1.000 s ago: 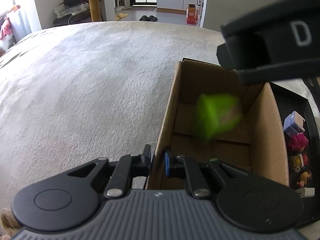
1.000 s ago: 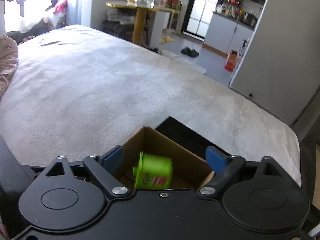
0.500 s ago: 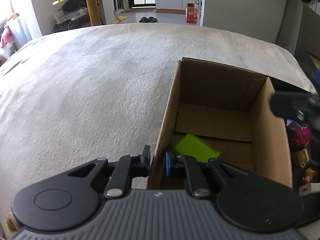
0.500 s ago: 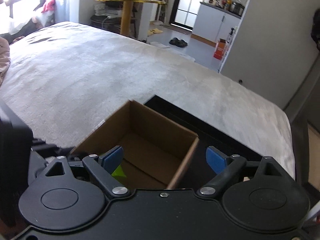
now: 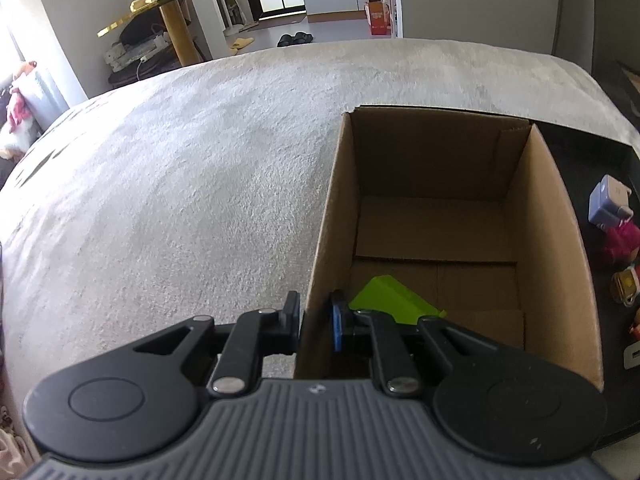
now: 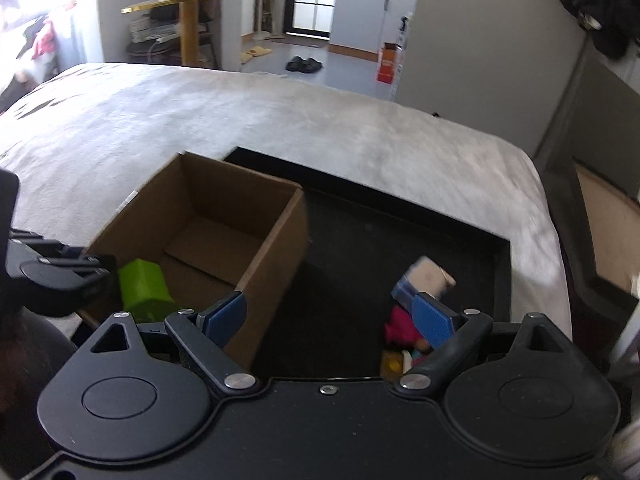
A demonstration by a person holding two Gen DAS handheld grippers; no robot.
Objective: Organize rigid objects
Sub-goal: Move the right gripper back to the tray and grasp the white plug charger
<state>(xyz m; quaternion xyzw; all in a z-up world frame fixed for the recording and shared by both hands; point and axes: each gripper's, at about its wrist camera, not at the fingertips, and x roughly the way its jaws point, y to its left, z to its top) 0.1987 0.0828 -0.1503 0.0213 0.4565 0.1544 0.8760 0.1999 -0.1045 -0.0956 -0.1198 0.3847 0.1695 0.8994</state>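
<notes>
An open cardboard box stands on the grey bed cover; it also shows in the right wrist view. A green container lies on the box floor near the front; it also shows in the right wrist view. My left gripper is shut on the box's left wall near the front corner. My right gripper is open and empty above the black tray, to the right of the box. Small toys lie in the tray under its right finger.
The black tray sits against the box's right side and holds a lilac block, a pink toy and small figures. The grey bed cover spreads left and behind. A gold side table stands beyond.
The green container fell from my open right gripper into the box and came to rest on its floor. My right gripper moved right, over the tray. My left gripper kept its hold.
</notes>
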